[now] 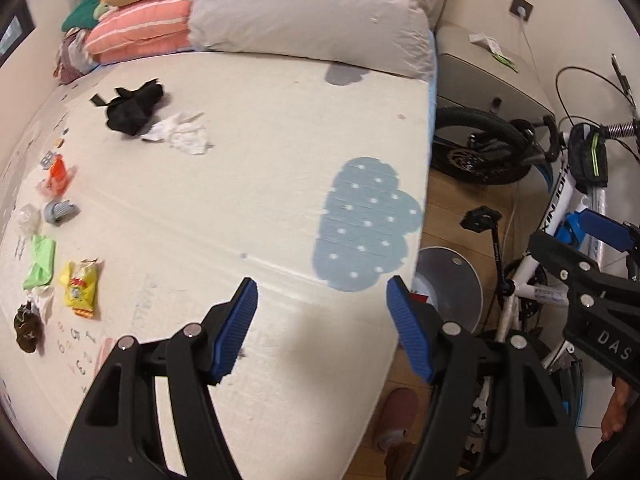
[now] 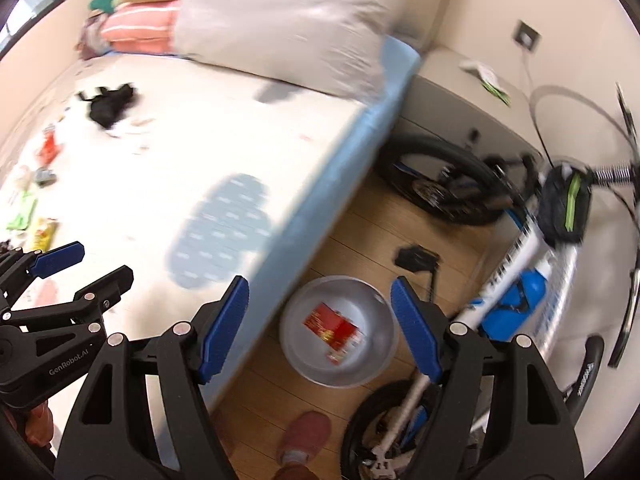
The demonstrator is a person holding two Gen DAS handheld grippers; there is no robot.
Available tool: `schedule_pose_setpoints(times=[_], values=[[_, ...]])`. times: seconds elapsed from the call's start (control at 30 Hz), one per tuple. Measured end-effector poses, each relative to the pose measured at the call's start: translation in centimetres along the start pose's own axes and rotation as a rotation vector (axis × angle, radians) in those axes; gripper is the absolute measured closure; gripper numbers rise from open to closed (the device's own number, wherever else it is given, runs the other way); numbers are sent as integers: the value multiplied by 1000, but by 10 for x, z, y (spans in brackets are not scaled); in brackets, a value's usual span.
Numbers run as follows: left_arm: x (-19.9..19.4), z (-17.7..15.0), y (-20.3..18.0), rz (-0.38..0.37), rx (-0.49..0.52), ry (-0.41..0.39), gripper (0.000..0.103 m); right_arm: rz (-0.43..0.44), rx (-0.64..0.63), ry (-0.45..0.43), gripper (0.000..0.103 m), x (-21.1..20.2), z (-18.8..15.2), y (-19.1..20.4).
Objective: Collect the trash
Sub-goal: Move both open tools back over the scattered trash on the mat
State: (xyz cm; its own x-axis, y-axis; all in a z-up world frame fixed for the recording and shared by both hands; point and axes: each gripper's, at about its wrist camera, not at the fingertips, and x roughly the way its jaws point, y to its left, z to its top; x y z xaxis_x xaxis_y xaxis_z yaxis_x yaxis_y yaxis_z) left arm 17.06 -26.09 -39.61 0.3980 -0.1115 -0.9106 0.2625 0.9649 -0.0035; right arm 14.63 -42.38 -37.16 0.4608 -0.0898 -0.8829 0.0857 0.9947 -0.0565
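My left gripper [image 1: 322, 300] is open and empty above the bed's near right corner. Trash lies on the bed [image 1: 248, 184]: a yellow snack wrapper [image 1: 80, 288], a green wrapper [image 1: 40, 262], an orange wrapper [image 1: 59, 176], crumpled white tissue [image 1: 182, 134] and a black bundle [image 1: 134, 108]. My right gripper [image 2: 320, 300] is open and empty above a round grey bin [image 2: 340, 330] on the floor, which holds a red wrapper [image 2: 332, 328]. The right wrist view is blurred. The bin's rim [image 1: 460, 280] shows beside the bed in the left wrist view.
A bicycle [image 2: 520, 280] stands right of the bin on the wooden floor. A grey pillow [image 1: 312, 12] and striped pillows [image 1: 140, 28] lie at the bed's head. A nightstand [image 1: 480, 72] sits by the wall. A pink slipper [image 2: 304, 440] is on the floor.
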Motion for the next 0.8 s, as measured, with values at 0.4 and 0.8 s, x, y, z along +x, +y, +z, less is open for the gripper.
schedule_pose_setpoints(times=[0.4, 0.8], values=[[-73, -2, 185, 172, -260, -69, 36, 117, -182, -116, 32, -51, 72, 179], [-129, -38, 338, 325, -466, -120, 36, 244, -350, -181, 32, -84, 97, 331]])
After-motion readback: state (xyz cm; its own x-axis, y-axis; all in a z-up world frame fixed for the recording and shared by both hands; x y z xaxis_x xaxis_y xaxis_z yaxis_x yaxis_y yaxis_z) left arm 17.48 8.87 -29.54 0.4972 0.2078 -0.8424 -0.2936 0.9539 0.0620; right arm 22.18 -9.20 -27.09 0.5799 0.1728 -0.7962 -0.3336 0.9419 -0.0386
